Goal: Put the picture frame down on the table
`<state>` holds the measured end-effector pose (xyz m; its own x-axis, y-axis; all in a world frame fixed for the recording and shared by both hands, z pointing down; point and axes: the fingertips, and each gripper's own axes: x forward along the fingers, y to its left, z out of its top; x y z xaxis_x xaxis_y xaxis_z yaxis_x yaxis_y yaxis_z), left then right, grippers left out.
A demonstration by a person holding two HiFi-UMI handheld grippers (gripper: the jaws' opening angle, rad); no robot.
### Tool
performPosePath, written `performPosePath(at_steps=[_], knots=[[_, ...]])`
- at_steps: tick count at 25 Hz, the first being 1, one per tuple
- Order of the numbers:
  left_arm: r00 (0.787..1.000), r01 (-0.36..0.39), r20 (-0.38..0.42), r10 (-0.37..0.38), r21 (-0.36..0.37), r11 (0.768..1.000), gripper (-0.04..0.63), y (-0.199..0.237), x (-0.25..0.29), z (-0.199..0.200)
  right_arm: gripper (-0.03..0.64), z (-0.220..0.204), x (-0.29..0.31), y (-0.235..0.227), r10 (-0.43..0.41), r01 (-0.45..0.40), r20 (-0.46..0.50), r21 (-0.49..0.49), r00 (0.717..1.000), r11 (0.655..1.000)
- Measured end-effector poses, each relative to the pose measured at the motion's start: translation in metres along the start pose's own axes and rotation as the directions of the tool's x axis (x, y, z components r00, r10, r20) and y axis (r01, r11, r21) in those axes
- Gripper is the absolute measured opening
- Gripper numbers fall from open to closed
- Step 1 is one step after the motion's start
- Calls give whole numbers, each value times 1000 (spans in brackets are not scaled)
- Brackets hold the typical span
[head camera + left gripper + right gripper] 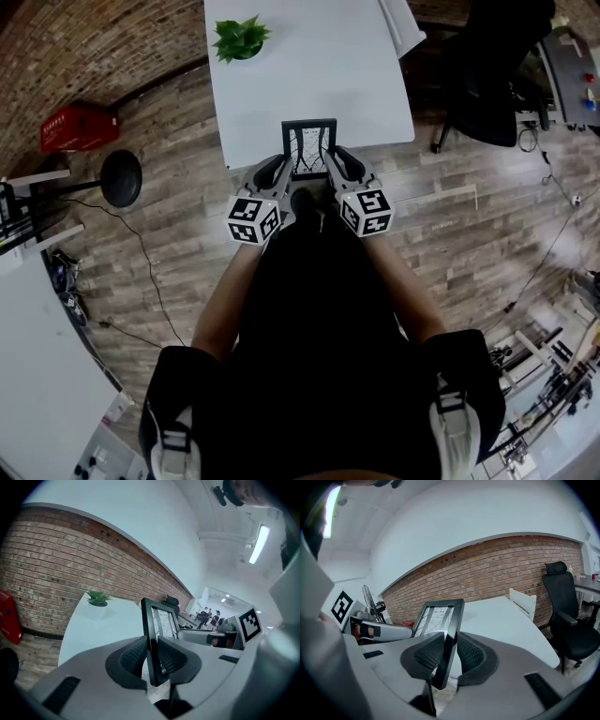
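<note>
Brick wall [84, 47] behind a white table [309, 84]: left gripper [277, 172] and right gripper [341, 167] each clamp one side edge of the picture frame [308, 150], holding it upright between them, seemingly for a level descent.

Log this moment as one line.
left gripper: shut on picture frame | right gripper: shut on picture frame | picture frame: upright, over near edge of white table
</note>
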<state>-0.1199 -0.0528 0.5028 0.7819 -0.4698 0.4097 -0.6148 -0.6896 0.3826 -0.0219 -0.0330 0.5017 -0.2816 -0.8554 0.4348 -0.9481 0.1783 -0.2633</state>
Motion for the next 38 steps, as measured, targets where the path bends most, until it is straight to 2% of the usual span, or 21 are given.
performPosePath(at_steps=[21, 38], knots=[[999, -35, -24, 34, -39, 999, 83, 27, 16, -3, 81, -4, 35, -7, 30, -29, -40, 20, 999, 999], [996, -44, -77, 39, -66, 997, 83, 39, 71, 4, 81, 2, 67, -54, 42, -38, -91, 42, 995, 998]])
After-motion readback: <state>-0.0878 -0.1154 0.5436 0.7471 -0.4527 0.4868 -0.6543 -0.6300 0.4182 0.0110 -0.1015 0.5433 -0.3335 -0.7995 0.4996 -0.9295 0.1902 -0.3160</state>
